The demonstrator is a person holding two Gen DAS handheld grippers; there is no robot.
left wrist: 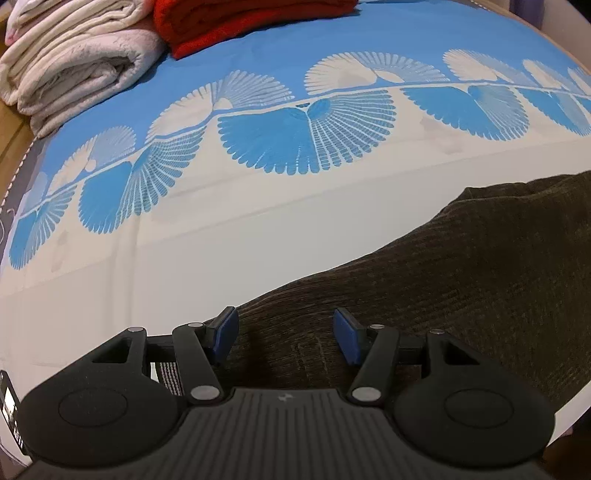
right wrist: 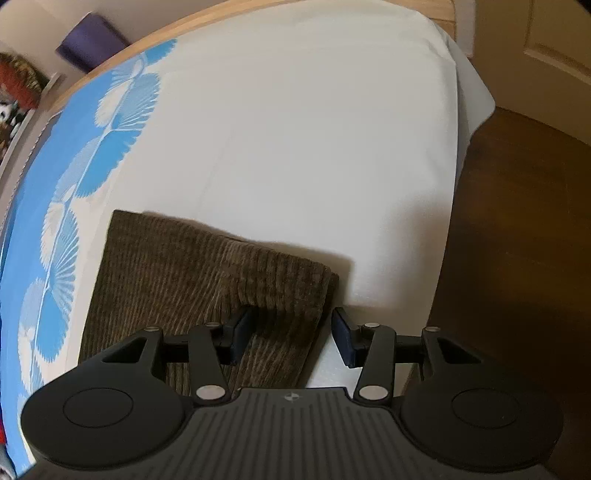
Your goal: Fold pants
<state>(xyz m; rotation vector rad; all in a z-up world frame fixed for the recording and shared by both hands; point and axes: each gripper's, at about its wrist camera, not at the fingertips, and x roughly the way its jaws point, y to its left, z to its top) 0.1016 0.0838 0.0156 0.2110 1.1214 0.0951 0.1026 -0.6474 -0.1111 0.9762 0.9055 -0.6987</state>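
Note:
Dark olive-brown corduroy pants (left wrist: 461,280) lie flat on the white part of a bed sheet. In the left wrist view they fill the lower right. My left gripper (left wrist: 286,338) is open, its blue pads just above the pants' near edge, holding nothing. In the right wrist view the pants (right wrist: 177,280) lie lower left, with a raised fold along their far edge. My right gripper (right wrist: 291,338) is open, straddling the pants' right corner; the left pad is over the fabric, the right pad over the sheet.
The bed sheet (left wrist: 258,236) is white with a blue fan pattern (left wrist: 306,136). Folded cream blankets (left wrist: 74,62) and a red blanket (left wrist: 240,18) sit at the far left. The bed's right edge (right wrist: 454,221) drops to a brown wooden floor (right wrist: 524,240). A purple box (right wrist: 92,40) stands beyond.

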